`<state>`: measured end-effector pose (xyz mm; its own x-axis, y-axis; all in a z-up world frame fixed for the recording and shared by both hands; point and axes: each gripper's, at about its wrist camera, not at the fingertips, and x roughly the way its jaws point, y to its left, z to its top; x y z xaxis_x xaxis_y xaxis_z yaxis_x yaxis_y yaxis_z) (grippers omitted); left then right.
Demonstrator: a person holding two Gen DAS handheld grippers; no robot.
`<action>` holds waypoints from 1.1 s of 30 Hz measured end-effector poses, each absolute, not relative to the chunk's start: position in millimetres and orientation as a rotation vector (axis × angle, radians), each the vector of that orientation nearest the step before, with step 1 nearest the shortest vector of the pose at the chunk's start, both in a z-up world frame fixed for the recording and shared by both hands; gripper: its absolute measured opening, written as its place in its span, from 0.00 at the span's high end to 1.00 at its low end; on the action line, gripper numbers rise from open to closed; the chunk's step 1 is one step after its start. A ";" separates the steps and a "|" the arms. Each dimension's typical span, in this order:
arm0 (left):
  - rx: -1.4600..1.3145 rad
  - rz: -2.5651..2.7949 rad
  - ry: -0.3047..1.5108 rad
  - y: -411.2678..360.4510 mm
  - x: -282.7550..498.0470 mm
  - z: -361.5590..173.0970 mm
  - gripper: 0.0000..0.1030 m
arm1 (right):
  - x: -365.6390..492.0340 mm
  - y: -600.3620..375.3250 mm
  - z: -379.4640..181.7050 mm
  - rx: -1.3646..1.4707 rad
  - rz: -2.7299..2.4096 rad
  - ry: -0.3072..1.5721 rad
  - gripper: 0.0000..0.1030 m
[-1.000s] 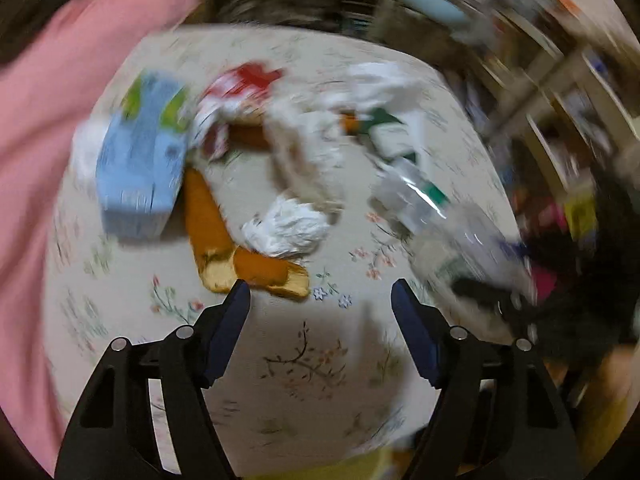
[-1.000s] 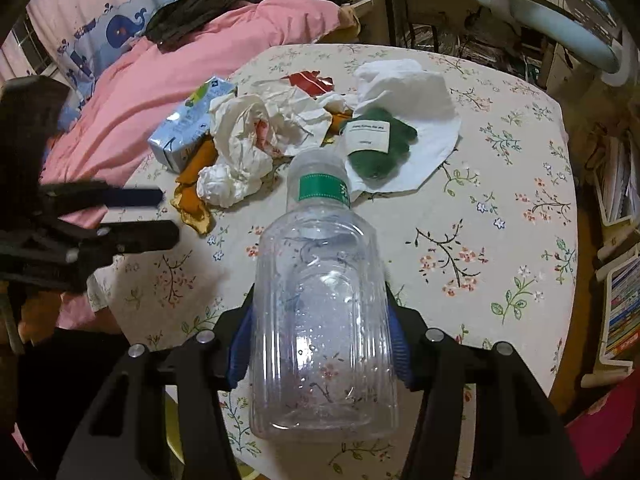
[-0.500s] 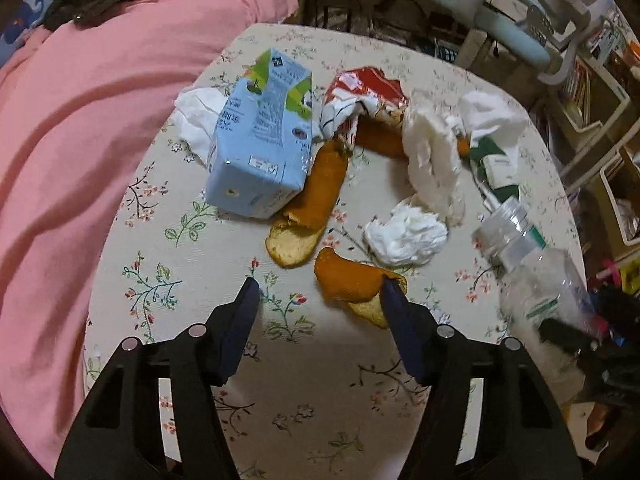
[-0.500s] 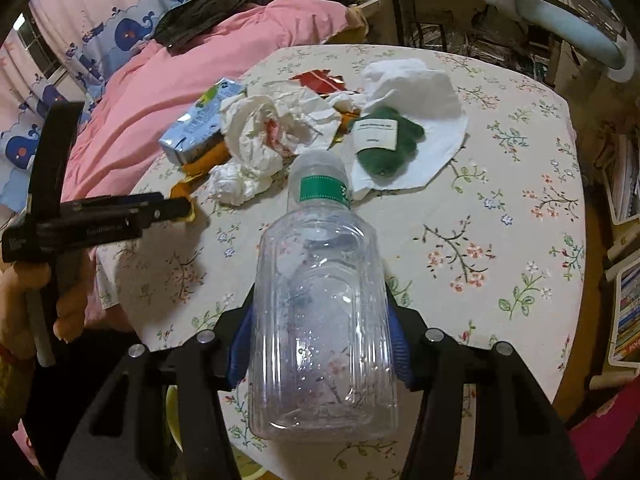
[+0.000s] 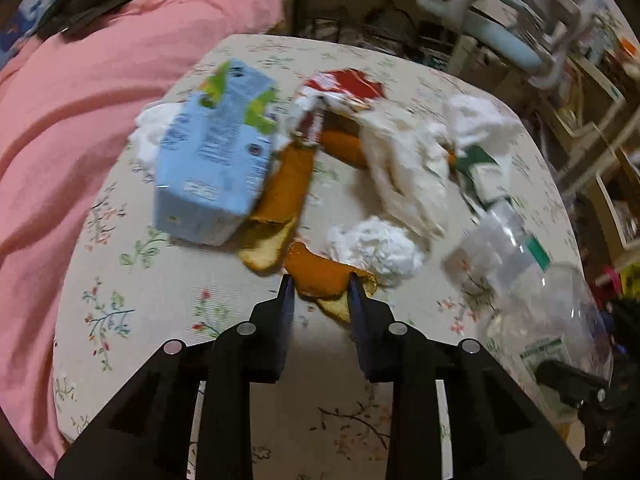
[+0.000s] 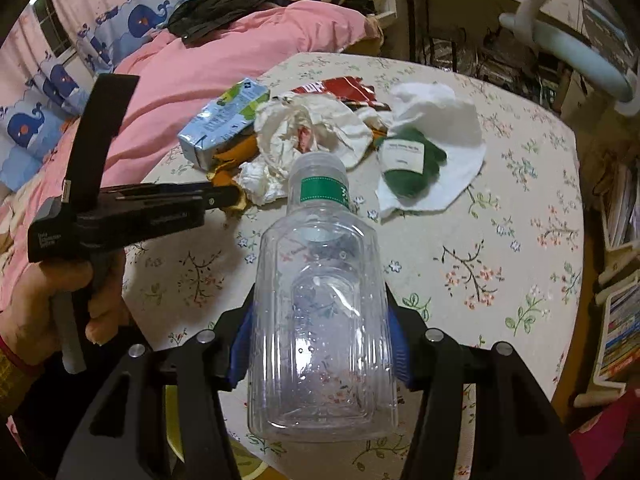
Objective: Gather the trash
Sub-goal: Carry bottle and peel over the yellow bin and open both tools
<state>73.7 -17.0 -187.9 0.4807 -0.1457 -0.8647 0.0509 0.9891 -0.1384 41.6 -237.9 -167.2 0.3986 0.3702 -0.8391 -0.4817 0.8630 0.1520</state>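
Observation:
Trash is piled on a table with a floral cloth [image 6: 500,240]. My left gripper [image 5: 321,286] points down at the near end of the pile. Its jaws are closing, and a curled piece of orange peel [image 5: 320,274] sits between them, touching both fingertips. In the right wrist view the same gripper [image 6: 236,199] reaches in from the left, held by a person's hand [image 6: 48,300]. My right gripper [image 6: 320,356] is shut on an uncapped clear plastic bottle [image 6: 320,320] with a green neck label, held above the table. The bottle [image 5: 532,292] also shows at the right of the left wrist view.
A light blue drink carton [image 5: 216,160] lies on more peel [image 5: 286,188]. Near it are a crumpled tissue [image 5: 376,250], a red wrapper [image 5: 344,86], white paper [image 5: 404,168] and a green packet [image 6: 412,164]. A pink blanket [image 5: 60,140] borders the left edge; shelves [image 6: 620,320] stand right.
The left jaws have narrowed from wide open onto the orange peel, and the gripper has moved forward to the pile. The right gripper still holds the bottle, barely shifted.

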 end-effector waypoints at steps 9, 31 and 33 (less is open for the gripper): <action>-0.061 -0.204 1.049 -17.2 49.7 -158.8 0.80 | 31.0 -234.7 -147.1 -0.168 0.536 0.962 0.47; -0.039 -0.229 1.084 28.0 -124.3 -128.5 0.80 | -107.9 -219.1 -169.5 0.196 0.644 0.992 0.47; -0.025 -0.233 1.113 25.3 -144.4 -132.4 0.80 | -122.9 -214.5 -180.3 0.206 0.636 1.027 0.47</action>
